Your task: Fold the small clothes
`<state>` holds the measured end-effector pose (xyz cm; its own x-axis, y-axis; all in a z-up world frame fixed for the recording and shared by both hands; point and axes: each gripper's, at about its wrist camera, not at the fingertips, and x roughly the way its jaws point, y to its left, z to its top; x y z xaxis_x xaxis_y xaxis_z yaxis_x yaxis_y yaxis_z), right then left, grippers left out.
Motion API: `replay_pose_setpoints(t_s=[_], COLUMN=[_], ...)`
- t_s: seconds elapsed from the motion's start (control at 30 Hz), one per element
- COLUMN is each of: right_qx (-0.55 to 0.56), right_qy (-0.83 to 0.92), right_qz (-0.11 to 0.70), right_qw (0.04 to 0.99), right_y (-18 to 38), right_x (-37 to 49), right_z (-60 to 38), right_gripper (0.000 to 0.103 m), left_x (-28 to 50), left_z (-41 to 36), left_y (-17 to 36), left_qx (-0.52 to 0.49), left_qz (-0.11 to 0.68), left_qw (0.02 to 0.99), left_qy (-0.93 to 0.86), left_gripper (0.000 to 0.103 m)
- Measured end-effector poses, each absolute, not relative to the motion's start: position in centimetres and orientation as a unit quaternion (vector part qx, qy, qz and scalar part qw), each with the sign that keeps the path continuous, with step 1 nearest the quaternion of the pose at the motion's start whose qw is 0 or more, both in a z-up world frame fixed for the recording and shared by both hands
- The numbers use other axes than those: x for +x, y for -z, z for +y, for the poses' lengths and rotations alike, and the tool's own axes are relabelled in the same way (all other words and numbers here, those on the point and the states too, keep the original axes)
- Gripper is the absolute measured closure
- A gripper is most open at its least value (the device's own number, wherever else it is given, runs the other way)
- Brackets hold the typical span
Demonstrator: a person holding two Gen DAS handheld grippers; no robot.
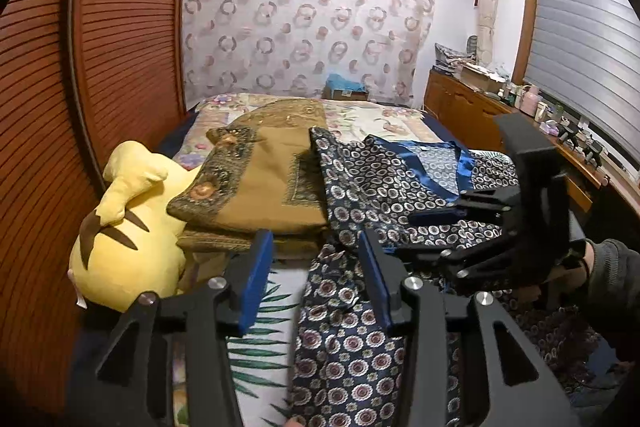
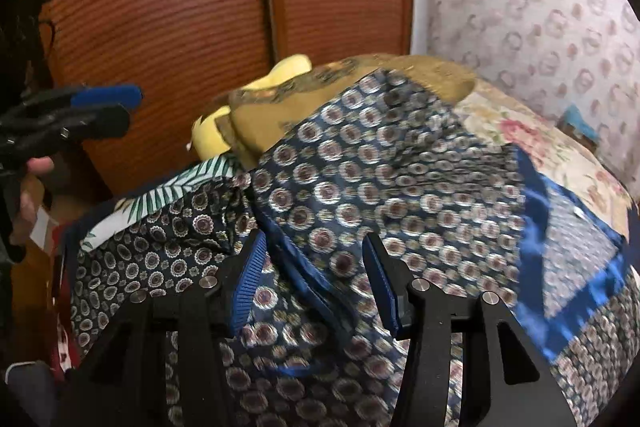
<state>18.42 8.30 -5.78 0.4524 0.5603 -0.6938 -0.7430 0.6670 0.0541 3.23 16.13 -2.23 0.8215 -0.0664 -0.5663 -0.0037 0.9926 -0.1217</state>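
A navy garment with round flower prints and blue satin trim [image 1: 360, 187] lies spread over the bed, one part draped toward me. My left gripper [image 1: 316, 279] hovers over its near part, jaws apart and nothing pinched. It also shows at the left edge of the right wrist view as the left gripper [image 2: 132, 109]. My right gripper [image 2: 316, 279] is low over the same garment [image 2: 380, 167], a trimmed fold lying between its open fingers without being squeezed. From the left wrist, the right gripper [image 1: 404, 235] sits on the cloth at the right, held by a sleeved hand [image 1: 600, 267].
A folded brown patterned cloth [image 1: 272, 179] lies behind the garment, beside a yellow plush toy [image 1: 124, 227]. A leaf-print sheet [image 1: 260, 327] covers the bed. Louvred wooden wardrobe doors [image 1: 100, 47] stand at the left, a cluttered wooden dresser [image 1: 472, 107] at the right.
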Motion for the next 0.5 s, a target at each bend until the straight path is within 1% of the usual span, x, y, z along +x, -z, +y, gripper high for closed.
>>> replay_pose_setpoints(t_s=[0.23,0.27,0.33,0.4,0.5], right_qx=[-0.186,-0.188,-0.187,-0.168,-0.133], right_qy=[-0.364,-0.361,-0.355,-0.351,-0.323], right_qz=[0.376,0.375,0.374,0.367,0.354], right_qw=[0.832,0.833,0.836,0.845,0.867], right_y=[8.2,8.3,8.4,8.1,7.2], right_x=[19.3,19.5,19.9,20.4,21.3], right_z=[9.9,9.8,9.6,8.9,6.9], right_gripper=[0.052,0.056,0.082,0.088,0.09], left_x=[3.0,3.0,3.0,3.0,3.0], left_z=[16.6,16.5,16.5,16.3,16.1], left_y=[2.4,2.5,2.5,2.7,2.9], left_qx=[-0.061,-0.062,-0.062,-0.061,-0.061], left_qz=[0.296,0.295,0.296,0.297,0.298], left_qw=[0.953,0.953,0.953,0.953,0.952], left_qy=[0.013,0.013,0.014,0.016,0.02], left_gripper=[0.056,0.056,0.056,0.055,0.055])
